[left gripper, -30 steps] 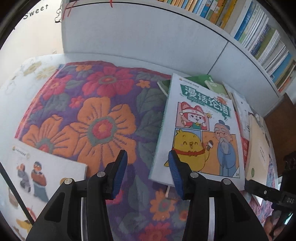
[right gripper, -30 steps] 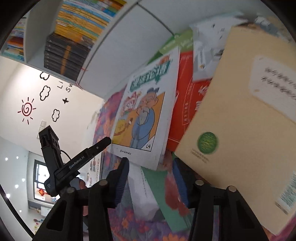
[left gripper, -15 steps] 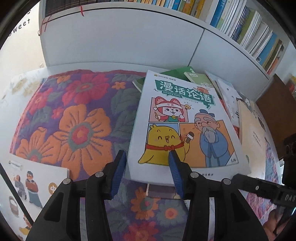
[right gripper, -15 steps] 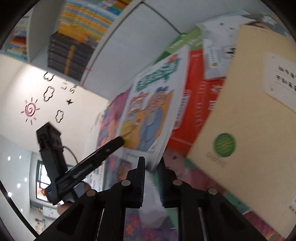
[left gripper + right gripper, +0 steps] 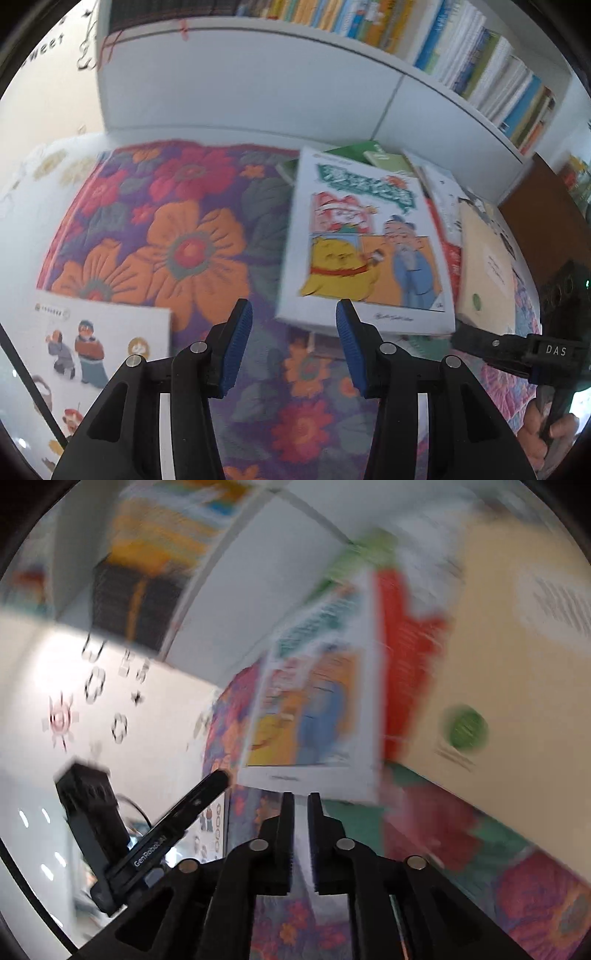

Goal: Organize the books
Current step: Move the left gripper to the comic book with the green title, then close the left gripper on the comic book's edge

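A white comic book (image 5: 365, 240) with a yellow chick and an old man on its cover lies on top of a spread of books. Its near edge is raised off the quilt. My right gripper (image 5: 301, 801) is shut on that book's (image 5: 306, 716) near edge, with a white strip of it between the pads; the jaws are opening slightly. In the left wrist view the right gripper (image 5: 480, 341) meets the book's near right corner. My left gripper (image 5: 293, 332) is open over the quilt, just short of the book, with nothing between its fingers.
A floral quilt (image 5: 166, 240) covers the surface. A white picture book (image 5: 92, 350) lies at the near left. A tan book (image 5: 484, 269), a red book (image 5: 452, 258) and green books (image 5: 354, 151) lie under and beside the comic. Behind stands a white bookshelf (image 5: 258, 92) full of books.
My right gripper has closed from wide open onto the comic book's near edge. The book has shifted and its near edge has come up. My left gripper has drawn back a little from it.
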Tool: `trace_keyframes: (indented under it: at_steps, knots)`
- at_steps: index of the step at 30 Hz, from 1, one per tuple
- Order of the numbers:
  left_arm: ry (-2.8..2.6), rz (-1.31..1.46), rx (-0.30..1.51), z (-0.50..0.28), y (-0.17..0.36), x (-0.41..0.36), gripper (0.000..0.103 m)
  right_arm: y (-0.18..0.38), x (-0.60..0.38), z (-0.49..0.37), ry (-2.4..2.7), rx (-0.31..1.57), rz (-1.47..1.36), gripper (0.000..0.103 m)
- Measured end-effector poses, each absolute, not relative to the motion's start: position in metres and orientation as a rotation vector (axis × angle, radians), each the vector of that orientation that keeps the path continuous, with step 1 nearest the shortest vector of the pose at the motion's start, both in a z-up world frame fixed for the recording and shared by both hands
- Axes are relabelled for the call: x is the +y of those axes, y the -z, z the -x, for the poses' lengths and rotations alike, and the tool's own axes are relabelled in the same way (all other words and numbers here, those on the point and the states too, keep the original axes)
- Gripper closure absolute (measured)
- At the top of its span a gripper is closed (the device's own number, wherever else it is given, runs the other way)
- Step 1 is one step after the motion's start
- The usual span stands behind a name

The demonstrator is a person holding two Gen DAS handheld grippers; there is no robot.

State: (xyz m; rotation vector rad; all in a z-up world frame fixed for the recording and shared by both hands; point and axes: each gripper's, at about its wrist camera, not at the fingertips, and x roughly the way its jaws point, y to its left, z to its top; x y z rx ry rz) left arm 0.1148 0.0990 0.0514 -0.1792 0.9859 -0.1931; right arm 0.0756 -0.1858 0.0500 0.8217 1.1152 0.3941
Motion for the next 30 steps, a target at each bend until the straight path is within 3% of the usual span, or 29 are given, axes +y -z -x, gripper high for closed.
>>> trace_keyframes:
  at_steps: [8,16,17,20,23,30]
  knots:
    - [0.192,0.216,1.020,-0.123,-0.034,0.105,0.059,-0.038,-0.202,-0.079,-0.400,1.072,-0.917,0.069]
    - [0.218,0.216,1.014,-0.130,-0.033,0.100,0.059,-0.037,-0.188,-0.097,-0.428,1.043,-0.916,0.069]
    - [0.222,0.221,1.014,-0.130,-0.033,0.100,0.059,-0.037,-0.187,-0.099,-0.429,1.039,-0.920,0.069]
    - [0.223,0.235,1.004,-0.129,-0.032,0.100,0.058,-0.032,-0.191,-0.094,-0.394,1.036,-0.904,0.090]
    - [0.226,0.252,0.986,-0.127,-0.029,0.102,0.057,-0.022,-0.200,-0.087,-0.413,1.009,-0.969,0.096]
    - [0.235,0.251,0.984,-0.128,-0.027,0.104,0.055,-0.027,-0.195,-0.085,-0.411,0.972,-0.900,0.097]
